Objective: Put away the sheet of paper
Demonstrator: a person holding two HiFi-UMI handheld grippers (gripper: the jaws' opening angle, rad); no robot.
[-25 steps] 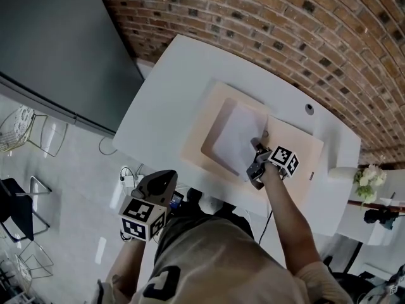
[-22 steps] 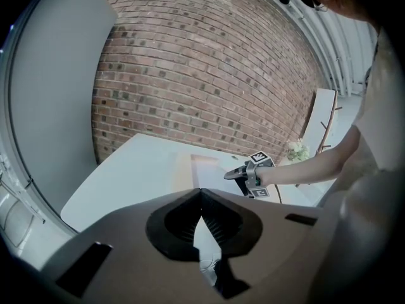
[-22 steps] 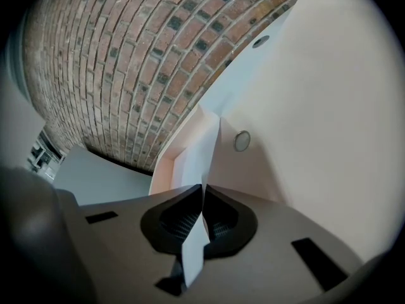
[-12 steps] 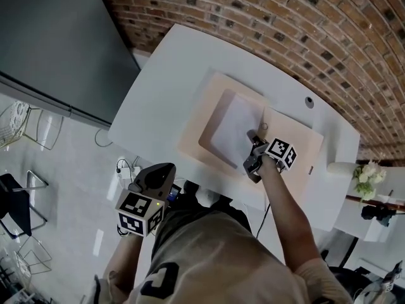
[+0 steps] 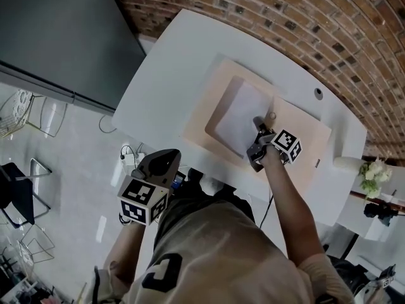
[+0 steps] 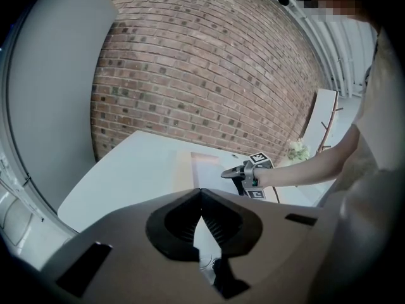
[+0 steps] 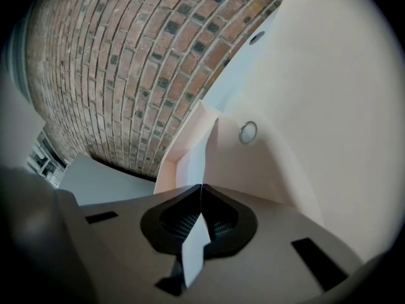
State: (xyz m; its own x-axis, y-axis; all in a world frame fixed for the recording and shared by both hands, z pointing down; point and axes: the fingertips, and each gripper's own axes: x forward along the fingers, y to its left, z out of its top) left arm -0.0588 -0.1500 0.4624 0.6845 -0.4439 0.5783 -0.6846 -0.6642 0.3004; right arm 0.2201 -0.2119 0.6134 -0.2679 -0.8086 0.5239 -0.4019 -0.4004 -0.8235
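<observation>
Paper point(image 5: 237, 116) sits pinched in right gripper point(image 7: 201, 187) (square markers on its cube point(image 5: 286, 145)).

Your white table point(image 5: 166, 75) runs from the upper middle of the head view down to the right edge, its far side along the brick wall point(image 5: 304, 18). Directly on it, at frame centre, lies a shallow peach box point(image 5: 211, 97), with its open flap point(image 5: 313, 138) flat on the tabletop to the right. A small round grommet point(image 5: 318, 94) sits in the tabletop just above that flap.
</observation>
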